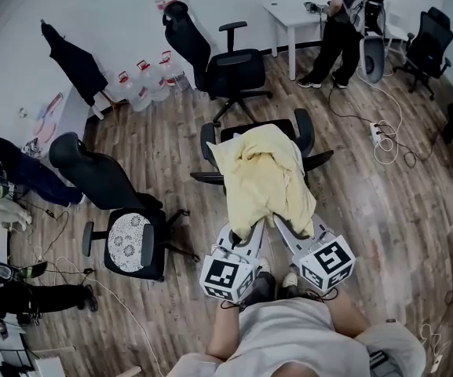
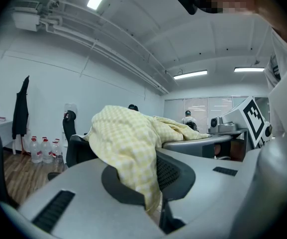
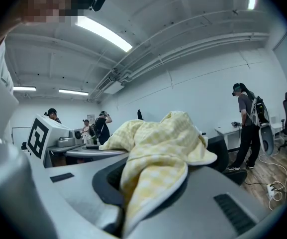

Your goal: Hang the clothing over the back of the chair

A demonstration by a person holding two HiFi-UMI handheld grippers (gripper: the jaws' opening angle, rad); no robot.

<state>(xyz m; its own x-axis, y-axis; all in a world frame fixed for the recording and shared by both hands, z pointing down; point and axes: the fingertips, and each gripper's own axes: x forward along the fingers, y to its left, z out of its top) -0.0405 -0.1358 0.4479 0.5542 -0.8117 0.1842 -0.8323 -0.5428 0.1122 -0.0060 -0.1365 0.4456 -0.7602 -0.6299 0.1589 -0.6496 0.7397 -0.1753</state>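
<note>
My left gripper (image 2: pixel 153 205) had its fingers (image 2: pixel 78 198) pinched almost together on a fold of the yellow checked clothing (image 1: pixel 261 175). The cloth ran out from between them and up over the dark pads. My right gripper (image 3: pixel 126 210) was in the same state, its fingers drawn narrow on another fold of that garment, which bulged away toward 1 o'clock in its own view.

From my head view, both grippers sat side by side just at the 6 o'clock side of the black chair (image 1: pixel 308 136), the left nearer 7 and the right nearer 5. Each gripped the near edge of the clothing. The garment lay spread over the chair between its two armrests and covered most of it. I could not tell whether it rested on the back or the seat.

On the wooden floor (image 1: pixel 383 226), a second black chair (image 1: pixel 230 65) stood well apart at 12 o'clock. A chair with a lace-patterned seat cover (image 1: pixel 136 242) stood at 9 o'clock. Water bottles (image 1: pixel 144 81) lined the wall at 11 o'clock. At 1 o'clock a person (image 1: pixel 337 22) stood beside a white desk (image 1: pixel 289 14).
</note>
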